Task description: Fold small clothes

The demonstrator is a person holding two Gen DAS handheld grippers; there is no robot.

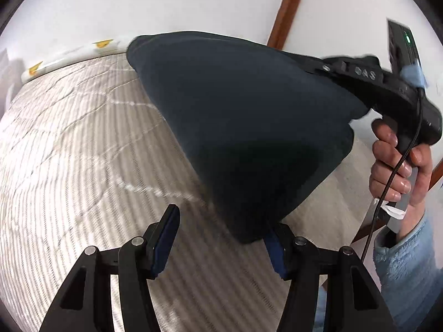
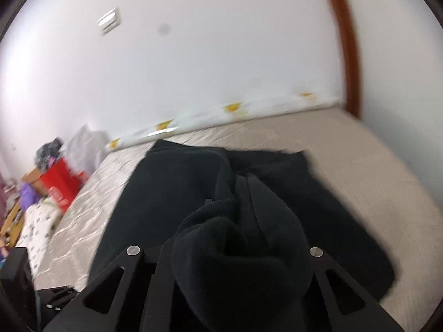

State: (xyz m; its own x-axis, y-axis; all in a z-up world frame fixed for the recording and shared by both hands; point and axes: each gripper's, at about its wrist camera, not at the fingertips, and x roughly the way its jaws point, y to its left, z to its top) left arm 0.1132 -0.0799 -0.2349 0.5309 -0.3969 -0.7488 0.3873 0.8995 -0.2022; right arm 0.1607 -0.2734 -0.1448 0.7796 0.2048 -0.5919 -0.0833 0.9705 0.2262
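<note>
A dark, near-black small garment [image 1: 243, 127] hangs in the air over the bed, stretched from my right gripper down to a narrow tip. In the left wrist view a hand [image 1: 393, 166] holds that gripper's black body [image 1: 368, 77] at the right. My left gripper [image 1: 221, 244] stands open; the garment's lower tip rests against its right finger [image 1: 275, 251], and its left finger [image 1: 166, 238] is well apart from the cloth. In the right wrist view the garment [image 2: 180, 188] is bunched over my right gripper [image 2: 231, 240] and hides its fingers, which are shut on the cloth.
The beige striped mattress [image 1: 83, 138] fills the space below. A white roll with yellow marks [image 2: 221, 113] lies along the wall. A red box [image 2: 62, 185] and clutter sit past the bed's left end. A brown wooden frame [image 2: 349, 55] stands at the right.
</note>
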